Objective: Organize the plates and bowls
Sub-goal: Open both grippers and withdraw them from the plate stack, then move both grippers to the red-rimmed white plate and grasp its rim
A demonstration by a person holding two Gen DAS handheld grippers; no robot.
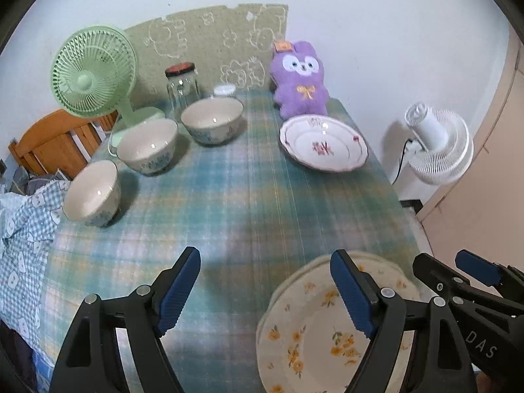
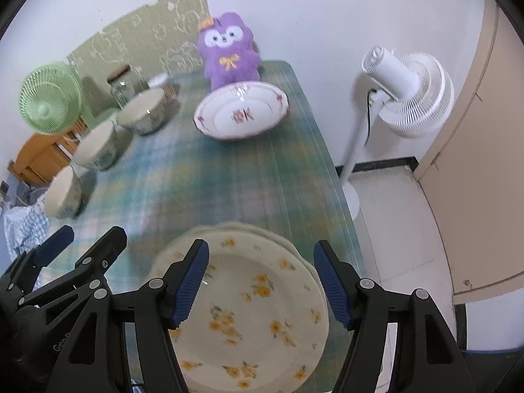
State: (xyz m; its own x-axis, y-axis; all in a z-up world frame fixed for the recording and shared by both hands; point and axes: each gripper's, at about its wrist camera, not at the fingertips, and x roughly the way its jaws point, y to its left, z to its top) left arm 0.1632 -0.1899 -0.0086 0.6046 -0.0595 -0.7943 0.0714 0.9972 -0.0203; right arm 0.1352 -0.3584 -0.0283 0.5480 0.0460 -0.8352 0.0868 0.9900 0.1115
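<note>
A stack of cream plates with yellow flowers (image 2: 258, 301) lies at the table's near right edge; it also shows in the left wrist view (image 1: 311, 327). A white plate with pink flowers (image 1: 322, 145) (image 2: 240, 114) lies at the far right. Three white bowls with blue patterns stand along the left side: near (image 1: 90, 193), middle (image 1: 147, 145) and far (image 1: 211, 119). My left gripper (image 1: 265, 281) is open and empty above the cloth, left of the stack. My right gripper (image 2: 260, 271) is open and empty above the stack.
The table (image 1: 229, 196) has a blue-green plaid cloth. A green desk fan (image 1: 93, 72), a glass jar (image 1: 181, 85) and a purple plush toy (image 1: 301, 78) stand at the back. A white floor fan (image 2: 402, 95) stands right of the table. A wooden chair (image 1: 55, 140) is at left.
</note>
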